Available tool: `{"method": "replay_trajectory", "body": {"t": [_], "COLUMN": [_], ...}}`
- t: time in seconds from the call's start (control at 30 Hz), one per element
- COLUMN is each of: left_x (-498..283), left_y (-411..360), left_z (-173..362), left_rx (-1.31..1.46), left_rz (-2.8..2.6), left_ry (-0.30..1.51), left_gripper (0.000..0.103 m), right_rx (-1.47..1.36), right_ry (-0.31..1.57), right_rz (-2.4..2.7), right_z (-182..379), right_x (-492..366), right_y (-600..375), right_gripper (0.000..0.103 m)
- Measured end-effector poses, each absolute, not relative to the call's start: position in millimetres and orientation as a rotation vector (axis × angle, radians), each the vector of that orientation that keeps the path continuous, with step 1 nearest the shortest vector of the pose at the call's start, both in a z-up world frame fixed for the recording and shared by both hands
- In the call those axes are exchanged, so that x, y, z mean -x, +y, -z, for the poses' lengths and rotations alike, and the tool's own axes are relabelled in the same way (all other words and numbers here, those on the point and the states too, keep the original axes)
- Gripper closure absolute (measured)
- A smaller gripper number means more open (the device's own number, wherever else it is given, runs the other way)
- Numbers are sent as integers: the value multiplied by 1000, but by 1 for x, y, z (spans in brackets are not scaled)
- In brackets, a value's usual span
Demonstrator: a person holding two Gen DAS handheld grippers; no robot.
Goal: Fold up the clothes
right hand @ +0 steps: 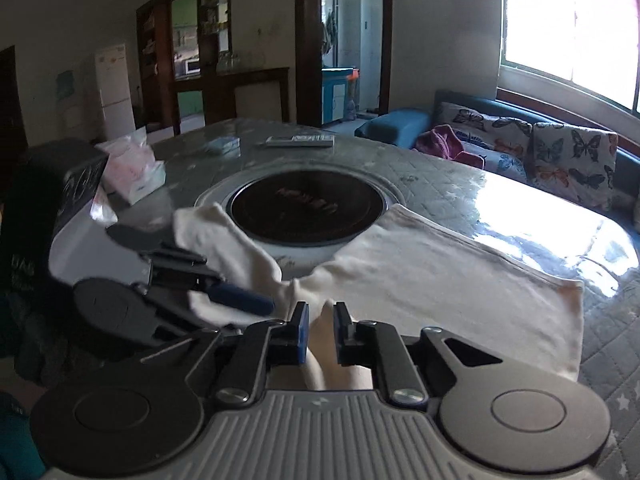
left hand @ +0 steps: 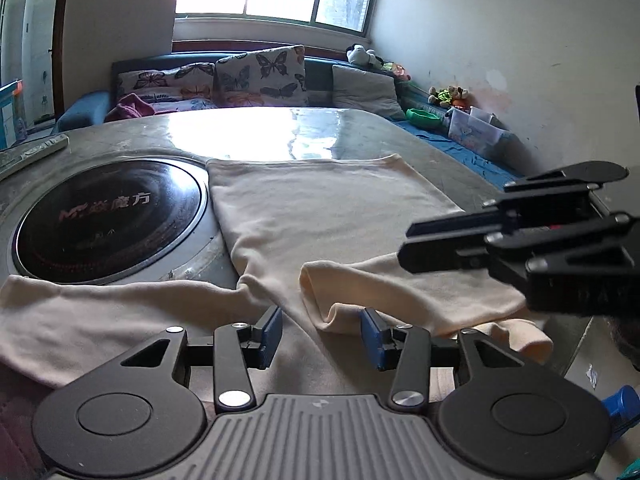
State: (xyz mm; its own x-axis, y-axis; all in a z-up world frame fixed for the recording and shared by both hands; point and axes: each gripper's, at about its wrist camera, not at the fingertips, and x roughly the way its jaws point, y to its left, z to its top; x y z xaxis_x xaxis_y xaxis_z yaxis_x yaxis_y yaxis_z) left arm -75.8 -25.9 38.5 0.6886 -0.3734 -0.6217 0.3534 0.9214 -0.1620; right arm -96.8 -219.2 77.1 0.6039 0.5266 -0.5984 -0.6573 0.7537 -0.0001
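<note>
A cream long-sleeved cotton top (left hand: 320,216) lies flat on the grey quilted table (left hand: 432,152), its long axis running from the near edge toward the far, window-side edge, hem farthest away, one sleeve trailing along the near edge past the round black inset hob (left hand: 108,216). The left gripper (left hand: 321,334) hangs above the collar end with jaws wide apart, holding nothing. The right gripper (right hand: 321,330) has its blue pads (right hand: 303,332) closed to a narrow gap around a fold of the other sleeve, doubled back over the body.
</note>
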Motion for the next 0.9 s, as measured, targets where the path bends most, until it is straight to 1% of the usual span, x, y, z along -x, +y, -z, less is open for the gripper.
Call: {"method": "replay_trajectory", "body": {"t": [0.07,0.13,0.23,0.47,0.53,0.57,0.63,0.67,0.7,0.8,0.9], "left_x": [78,81,86,85,84,83,83,84,85,88,92], "left_y": [-26,-27,-29,-43,-45,-46,-49,-49,-50,-50,-49], "left_z": [-40,-42,-44,-32,-28,-27,-26,-27,-28,-35,-41], "left_rx": [25,21,14,-25,-25,-25,-41,-47,-51,-56,-57], "left_rz": [409,415,429,437,433,431,423,421,419,417,414], "left_ry": [693,678,658,703,713,718,713,708,703,679,659], "left_gripper": [56,56,56,59,68,70,86,88,94,97,97], "right_rx": [243,239,218,151,132,122,101,84,77,65,71], "right_ry": [615,624,645,698,712,719,725,720,712,687,670], "right_rz": [-682,-647,-566,-370,-313,-285,-250,-242,-236,-231,-233], "right_z": [-79,-81,-76,-57,-52,-49,-46,-45,-45,-48,-47], "right_x": [102,108,115,128,132,134,136,134,130,118,102], "right_y": [-229,-247,-273,-329,-345,-353,-364,-368,-368,-367,-362], "right_gripper": [81,80,71,71,71,71,71,71,71,71,71]}}
